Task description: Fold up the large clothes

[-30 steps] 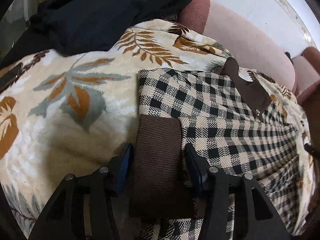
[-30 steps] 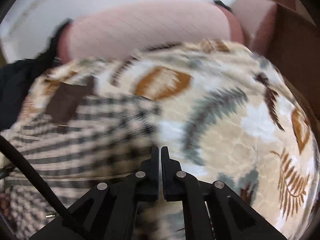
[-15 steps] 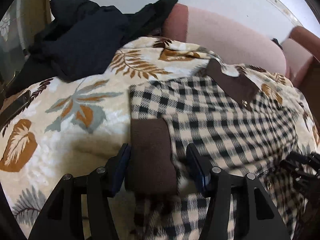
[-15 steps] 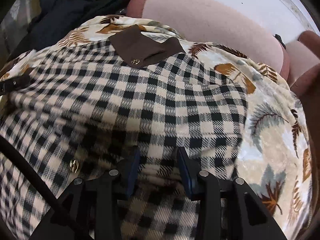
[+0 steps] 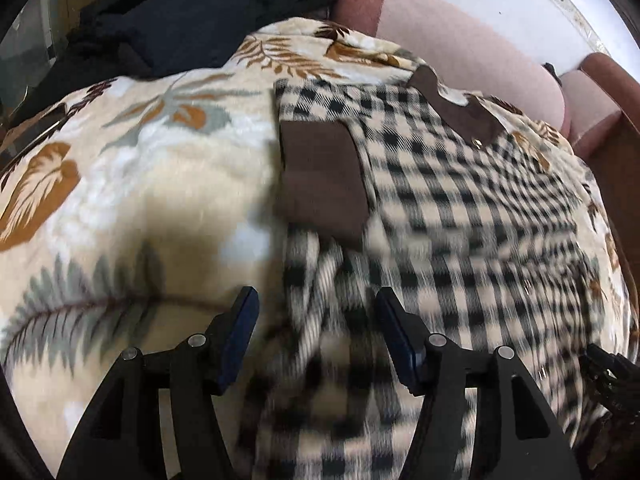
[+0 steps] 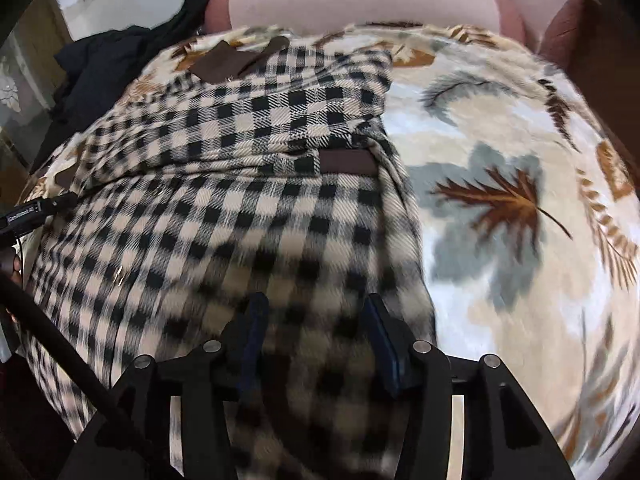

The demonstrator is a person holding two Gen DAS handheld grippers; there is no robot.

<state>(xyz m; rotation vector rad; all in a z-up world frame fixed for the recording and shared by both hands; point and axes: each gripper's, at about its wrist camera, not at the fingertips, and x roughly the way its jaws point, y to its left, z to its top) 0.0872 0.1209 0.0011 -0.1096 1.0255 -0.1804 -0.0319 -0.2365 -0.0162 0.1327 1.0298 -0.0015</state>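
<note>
Leaf-print blanket (image 5: 132, 184), blurred checked coat (image 6: 248, 208), both grippers' jaws opening, clamping nothing, near cloth smeared

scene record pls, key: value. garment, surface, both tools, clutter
garment: checked coat with brown cuffs, sleeves folded in
surface: leaf-print blanket
left tool: jaws opening, over the coat's edge, pads clear of the cloth
right tool: jaws opening above the coat, gripping nothing
clutter: dark clothes piled at blanket's far corner
</note>
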